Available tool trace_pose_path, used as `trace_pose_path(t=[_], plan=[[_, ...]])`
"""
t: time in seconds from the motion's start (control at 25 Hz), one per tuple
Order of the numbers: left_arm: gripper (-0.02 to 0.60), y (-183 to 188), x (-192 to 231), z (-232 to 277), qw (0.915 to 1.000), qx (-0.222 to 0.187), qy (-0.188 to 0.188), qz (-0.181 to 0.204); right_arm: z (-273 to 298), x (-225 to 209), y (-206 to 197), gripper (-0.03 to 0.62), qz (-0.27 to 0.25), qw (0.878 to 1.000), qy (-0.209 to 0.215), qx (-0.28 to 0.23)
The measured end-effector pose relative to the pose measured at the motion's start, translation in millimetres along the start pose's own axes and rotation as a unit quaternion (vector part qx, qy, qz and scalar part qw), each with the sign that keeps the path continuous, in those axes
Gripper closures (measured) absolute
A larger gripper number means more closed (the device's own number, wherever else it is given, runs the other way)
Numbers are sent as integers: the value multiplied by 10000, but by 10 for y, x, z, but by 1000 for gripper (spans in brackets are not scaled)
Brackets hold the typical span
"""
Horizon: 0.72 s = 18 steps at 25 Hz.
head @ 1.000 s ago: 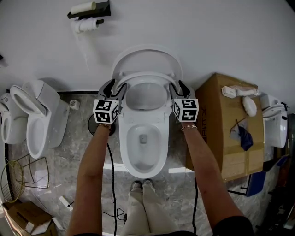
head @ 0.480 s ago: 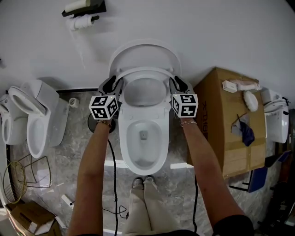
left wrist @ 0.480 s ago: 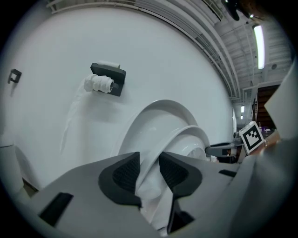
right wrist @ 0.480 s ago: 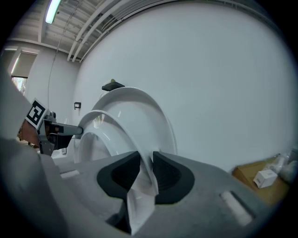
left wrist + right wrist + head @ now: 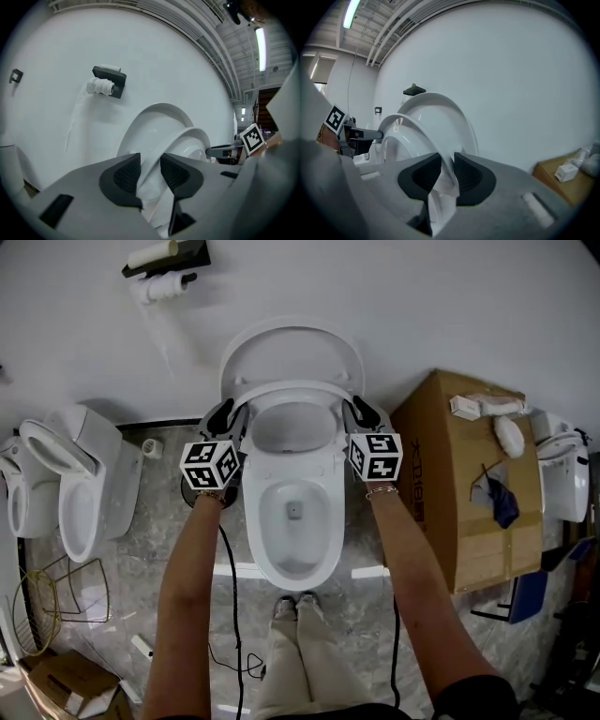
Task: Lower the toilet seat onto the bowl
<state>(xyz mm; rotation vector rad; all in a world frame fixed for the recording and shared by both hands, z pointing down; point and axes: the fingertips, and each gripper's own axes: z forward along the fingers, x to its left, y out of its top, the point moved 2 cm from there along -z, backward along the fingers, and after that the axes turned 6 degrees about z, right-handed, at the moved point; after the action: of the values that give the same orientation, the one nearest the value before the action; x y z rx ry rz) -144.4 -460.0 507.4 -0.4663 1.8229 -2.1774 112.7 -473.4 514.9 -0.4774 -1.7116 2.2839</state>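
Note:
A white toilet stands against the wall, its lid [image 5: 291, 345] upright. The seat ring [image 5: 291, 390] leans a little forward of the lid, above the open bowl [image 5: 292, 521]. My left gripper [image 5: 228, 415] is shut on the seat's left edge and my right gripper [image 5: 357, 413] on its right edge. Both pairs of jaws have just been closing with the seat's rim between them. In the left gripper view the dark pads [image 5: 125, 174] press on the rim of the seat [image 5: 190, 140]. The right gripper view shows the same on the seat [image 5: 405, 126], with its pads [image 5: 468, 174] against the rim.
A second toilet [image 5: 80, 474] stands at the left and a large cardboard box [image 5: 469, 493] close on the right. A paper holder [image 5: 169, 273] hangs on the wall. A cable [image 5: 228, 615] runs over the floor beside the person's shoes [image 5: 298, 607]. A wire basket [image 5: 37, 610] lies lower left.
Both grippers' jaws, spread around the seat's edges a second ago, have closed onto the rim. The hands have stayed nearly in place.

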Motion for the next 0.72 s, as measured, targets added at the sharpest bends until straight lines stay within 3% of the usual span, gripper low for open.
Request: trace_pose_path(t=[0.16, 0.72], plan=[[454, -10, -49, -81, 9999, 102, -111, 72, -102, 35, -22, 505, 216, 9997, 11, -95], [453, -80, -213, -375, 9990, 152, -346, 234, -408, 147, -132, 503, 186, 9997, 70, -145]])
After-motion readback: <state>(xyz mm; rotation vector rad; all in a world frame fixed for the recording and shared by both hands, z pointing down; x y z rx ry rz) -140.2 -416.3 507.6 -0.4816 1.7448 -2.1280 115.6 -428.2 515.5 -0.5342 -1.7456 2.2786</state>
